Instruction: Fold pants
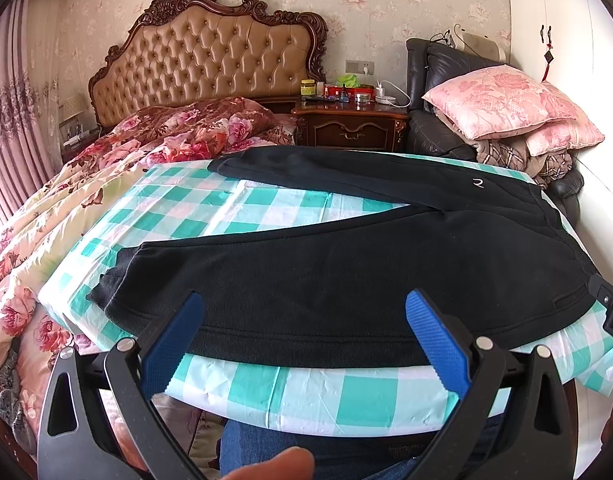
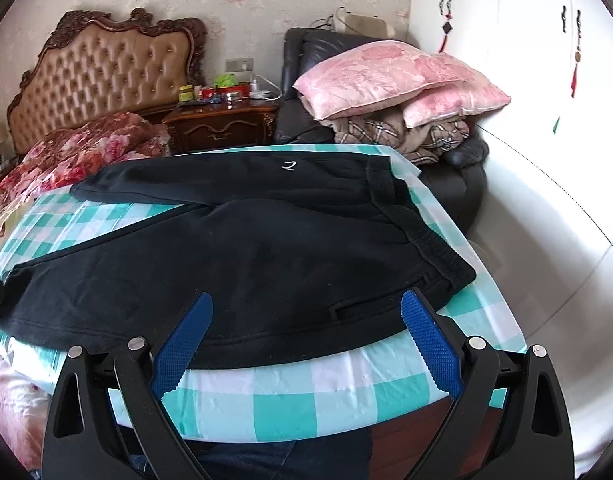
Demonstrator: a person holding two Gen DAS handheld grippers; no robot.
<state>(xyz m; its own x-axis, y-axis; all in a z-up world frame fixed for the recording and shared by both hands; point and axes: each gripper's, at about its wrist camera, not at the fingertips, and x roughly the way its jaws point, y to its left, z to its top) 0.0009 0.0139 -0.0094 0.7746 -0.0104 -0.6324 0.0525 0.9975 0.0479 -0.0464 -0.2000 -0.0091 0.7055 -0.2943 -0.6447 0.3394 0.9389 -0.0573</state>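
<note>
Nearest the lens, blue ribbed fingers [image 1: 174, 344] of the left gripper [image 1: 306, 304], spread wide and holding nothing, poised over the near hem of the black pants [image 1: 346, 264]. Same on the other side: right gripper [image 2: 306, 304] released, fingers [image 2: 430, 344] splayed apart above the near edge close to the waistband [image 2: 410, 220], nothing between them. Pants spread flat on the green-and-white checked cloth [image 1: 338, 396], waist toward the right, two legs running leftward in a shallow V with a wedge of cloth showing between; small white mark [image 2: 289, 166] on the far leg. Floral quilt [image 1: 106, 168] bunched beyond on the left, pink pillows [image 2: 386, 72] stacked on a dark armchair at the back right. Judged stage: very start, garment laid out but no fold made yet. Next move likely a lengthwise fold, near leg onto far leg: calls for lowering both sets of fingers to the near edge, one by the cuff end and one by the waist, pinching only the pants and not the cloth beneath, then lifting together and carrying across evenly. Fleece-like fabric probably thick and soft, so a firm pinch needed.
</note>
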